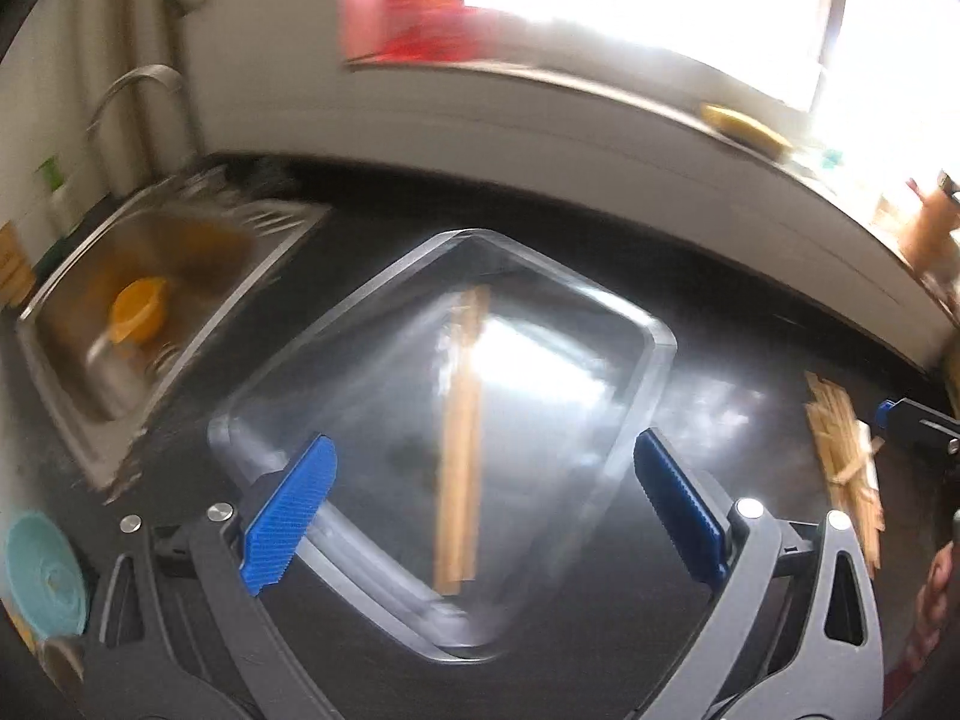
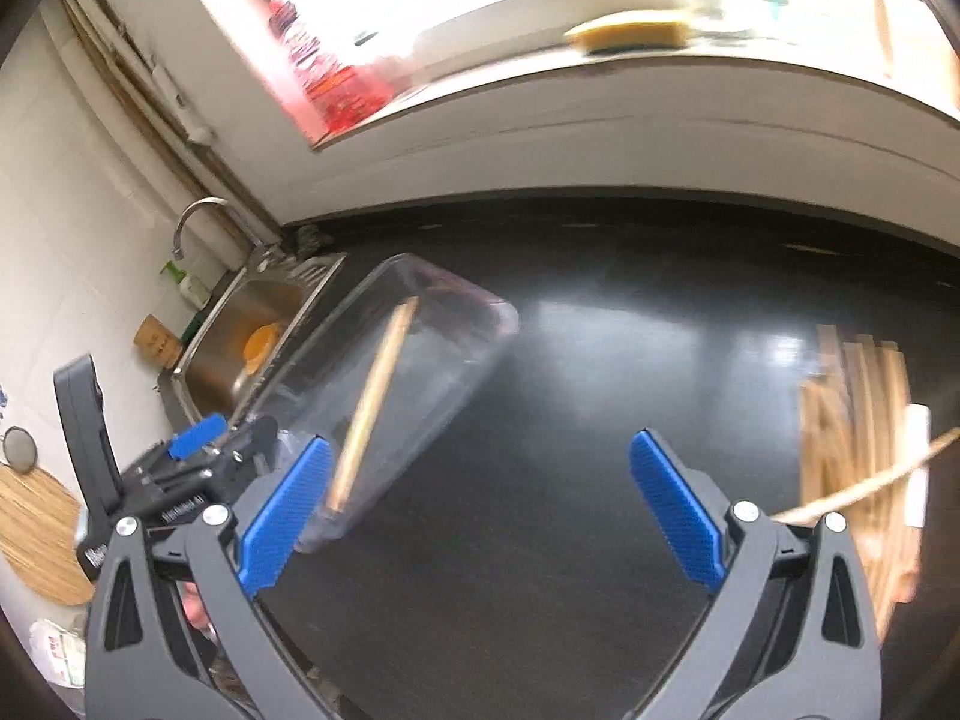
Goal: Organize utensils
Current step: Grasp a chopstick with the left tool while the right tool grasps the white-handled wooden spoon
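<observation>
1. Sink point(image 1: 120, 348), far left of the left wrist view: a steel basin with an orange cup point(image 1: 139, 317) in it, set into the dark counter point(image 1: 708, 360). It seems to have no part in the sorting.
2. Clear tub point(image 1: 372, 372), centre of the left wrist view: it stands on the counter with one corner turned toward the camera. A pair of chopsticks point(image 1: 459, 444) lies inside on the bottom, long axis running near to far, the far tips pointing at the back wall.
3. Left gripper point(image 1: 480, 516): the jaws are spread wide, the blue pads apart on either side of the tub's near corner and pressing on nothing. The tongs are empty.
4. Right gripper point(image 2: 480, 516), right wrist view: the jaws are likewise spread wide over bare counter, with nothing between the pads. From here the tub point(image 2: 384, 396) lies to the left and the chopsticks in it point(image 2: 375, 408) slant from lower left to upper right.
5. Loose pile of chopsticks point(image 2: 858, 456), right edge of both views: the sticks lie mostly side by side on the counter, well apart from the tub, long axes running roughly near to far. One pale stick crosses the pile at a slant.
6. Step in hand, as judged: one pair is stored and both tongs are free. The next move probably calls for the right gripper to reach the pile, line its jaws across a stick's long axis, and close on it.
</observation>
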